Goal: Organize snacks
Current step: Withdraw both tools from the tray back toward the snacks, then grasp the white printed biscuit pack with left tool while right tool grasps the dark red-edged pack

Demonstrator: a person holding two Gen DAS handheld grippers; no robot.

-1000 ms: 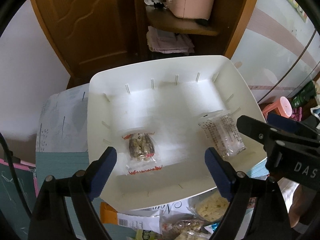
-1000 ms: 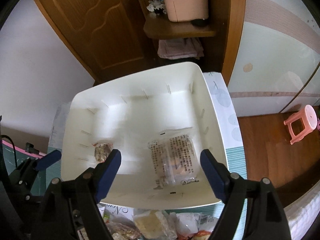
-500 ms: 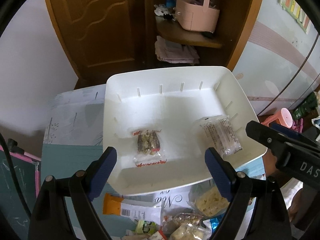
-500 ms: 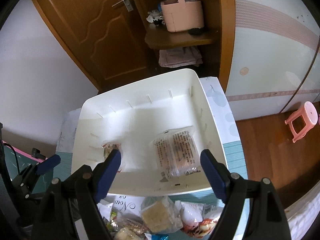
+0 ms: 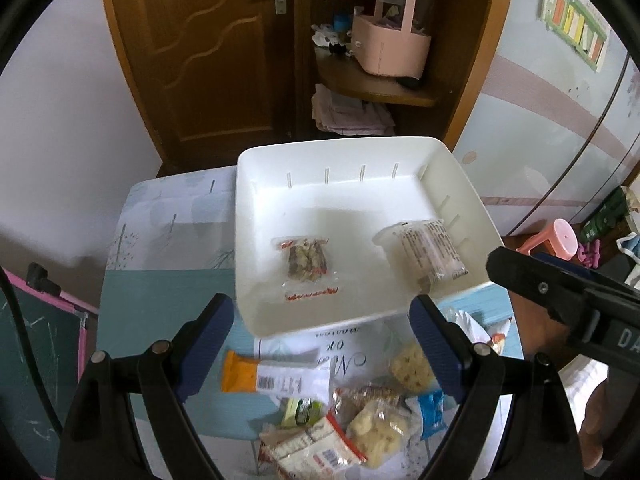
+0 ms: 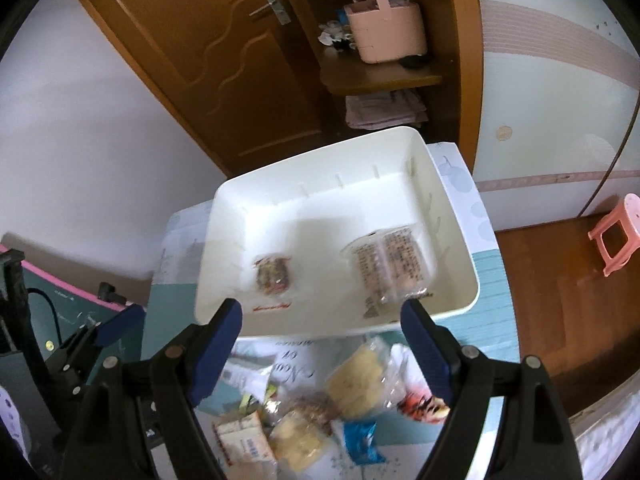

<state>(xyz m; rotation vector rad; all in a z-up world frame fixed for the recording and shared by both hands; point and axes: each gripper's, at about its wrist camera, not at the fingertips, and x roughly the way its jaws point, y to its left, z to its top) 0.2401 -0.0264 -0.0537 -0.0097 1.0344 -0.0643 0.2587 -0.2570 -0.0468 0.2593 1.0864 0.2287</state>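
A white tray [image 5: 352, 160] [image 6: 320, 160] sits on the table and holds two packets: a clear one of brown nut snack [image 5: 306, 260] [image 6: 274, 274] on the left, a larger clear printed one [image 5: 426, 250] [image 6: 386, 262] on the right. A heap of loose snack packets [image 5: 352, 420] [image 6: 320, 412] lies in front of the tray, among them an orange-ended one [image 5: 272, 378]. My left gripper [image 5: 320, 354] hangs open above the heap's near-left part. My right gripper [image 6: 322, 352] is open above the heap too, with nothing between its blue pads. The right gripper's black body [image 5: 568, 304] shows at the left view's right edge.
The table has a teal and white patterned cloth [image 5: 168, 240]. A brown door [image 5: 208, 48] and a shelf with a pink basket [image 5: 390, 46] stand behind. A pink stool [image 6: 614, 232] is on the wood floor at right. A pink-edged board [image 5: 36, 344] leans at left.
Both grippers have pulled back and up from the tray. The tray now looks smaller and farther, and the heap of packets in front of it has come into view. Both stayed open.
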